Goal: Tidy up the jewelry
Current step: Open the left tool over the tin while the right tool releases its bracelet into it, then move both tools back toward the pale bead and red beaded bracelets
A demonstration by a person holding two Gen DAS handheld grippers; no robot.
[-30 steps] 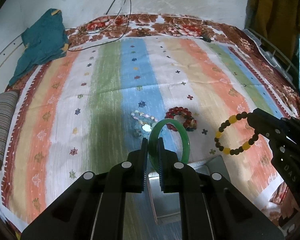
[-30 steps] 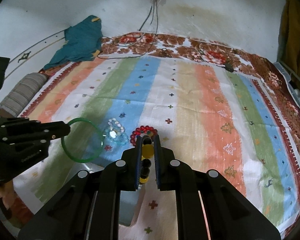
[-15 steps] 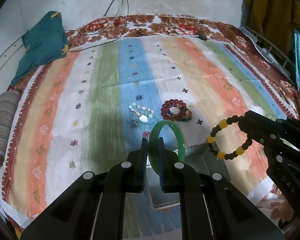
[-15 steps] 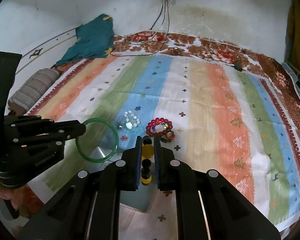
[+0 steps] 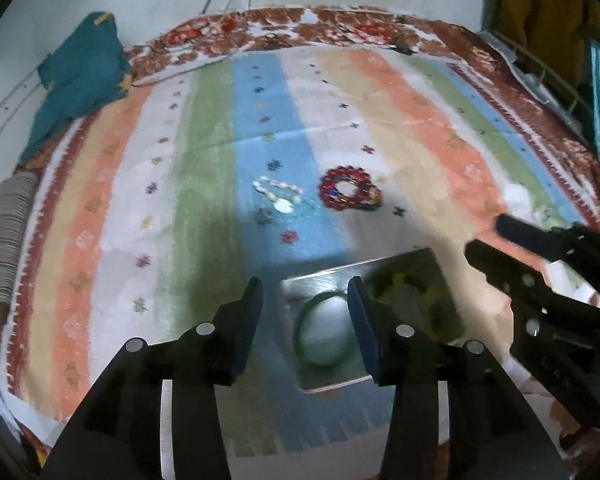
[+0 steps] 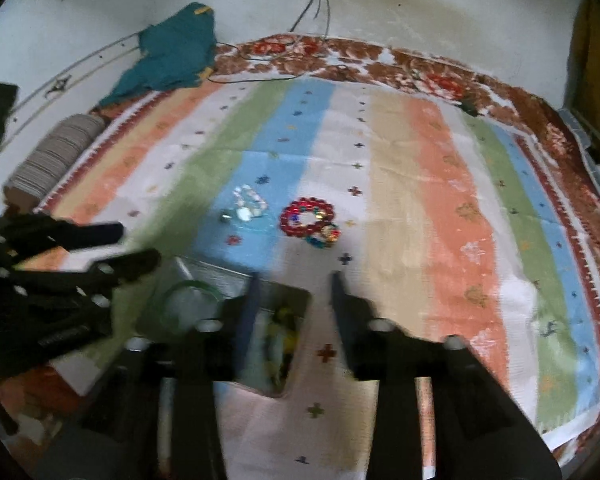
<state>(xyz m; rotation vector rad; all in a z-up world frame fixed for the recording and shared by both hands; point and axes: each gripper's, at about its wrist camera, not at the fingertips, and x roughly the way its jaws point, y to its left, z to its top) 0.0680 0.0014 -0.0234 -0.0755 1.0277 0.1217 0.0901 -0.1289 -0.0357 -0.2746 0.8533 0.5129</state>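
Where both gripped before, left claw (image 5: 305, 294) and right claw (image 6: 293, 290) now parted, empty; green bangle (image 5: 323, 330), beaded bracelet (image 6: 281, 334) lie in metal tray (image 5: 340, 378).

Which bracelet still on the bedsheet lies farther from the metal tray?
The pale white bead bracelet, lying left of the red bead bracelet, farther from the metal tray.

Both wrist cameras close, angled down, sharing metal tray (image 5: 400, 264) (image 6: 228, 276).

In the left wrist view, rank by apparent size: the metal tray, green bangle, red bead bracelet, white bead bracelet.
1. Metal tray
2. Green bangle, nearest the camera, so partly flattered
3. Red bead bracelet
4. White bead bracelet, close to the red one, slightly smaller
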